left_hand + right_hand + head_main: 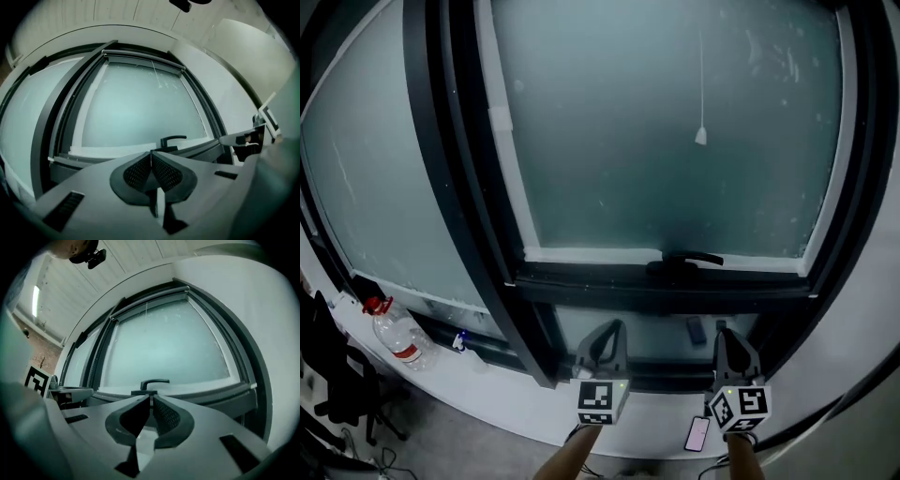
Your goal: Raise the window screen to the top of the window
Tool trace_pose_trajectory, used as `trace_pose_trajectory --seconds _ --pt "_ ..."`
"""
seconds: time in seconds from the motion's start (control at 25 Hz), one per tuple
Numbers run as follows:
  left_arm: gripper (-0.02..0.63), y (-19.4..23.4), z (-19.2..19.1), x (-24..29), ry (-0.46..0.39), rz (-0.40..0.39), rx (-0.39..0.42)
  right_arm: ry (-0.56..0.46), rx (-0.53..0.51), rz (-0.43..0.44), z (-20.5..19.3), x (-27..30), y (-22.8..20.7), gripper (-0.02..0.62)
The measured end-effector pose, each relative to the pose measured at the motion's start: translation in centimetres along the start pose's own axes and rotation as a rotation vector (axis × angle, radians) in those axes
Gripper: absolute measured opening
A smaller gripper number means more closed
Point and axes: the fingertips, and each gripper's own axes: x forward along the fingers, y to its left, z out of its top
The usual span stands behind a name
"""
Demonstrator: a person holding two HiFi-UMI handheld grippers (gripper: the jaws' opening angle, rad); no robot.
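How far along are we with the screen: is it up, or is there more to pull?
It looks done. The screen bar sits at the top of the window, and its pull cord hangs free over the frosted pane. Nothing is in hand: the left tongs and right tongs are shut and empty, low by the sill. Nothing obvious remains, though I can't see whether the screen is latched.

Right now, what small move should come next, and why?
Probably lift the right tool and open it toward the cord's white end. Both tools are shut and empty, low by the sill; the cord hangs high on the glass, nearer the right one than the left tool.
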Motion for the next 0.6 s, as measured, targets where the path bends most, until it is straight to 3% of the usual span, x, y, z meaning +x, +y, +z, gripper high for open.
trace_pose_trajectory --seconds 0.08,0.2,0.6 --pt "0.005 -0.1 -0.7 -1.3 0.010 0.001 -0.020 0.043 0.019 0.000 -1.6 -1.2 0.7 0.026" --pt "0.005 -0.4 -0.7 -2.8 0.008 -0.005 -0.013 0.058 -0.035 0.005 -1.8 -1.8 1.9 0.026" --pt "0.004 -0.2 -0.4 -4.1 0.005 -0.067 -0.028 -0.019 -0.034 0.026 1.7 -2.2 6.4 0.026"
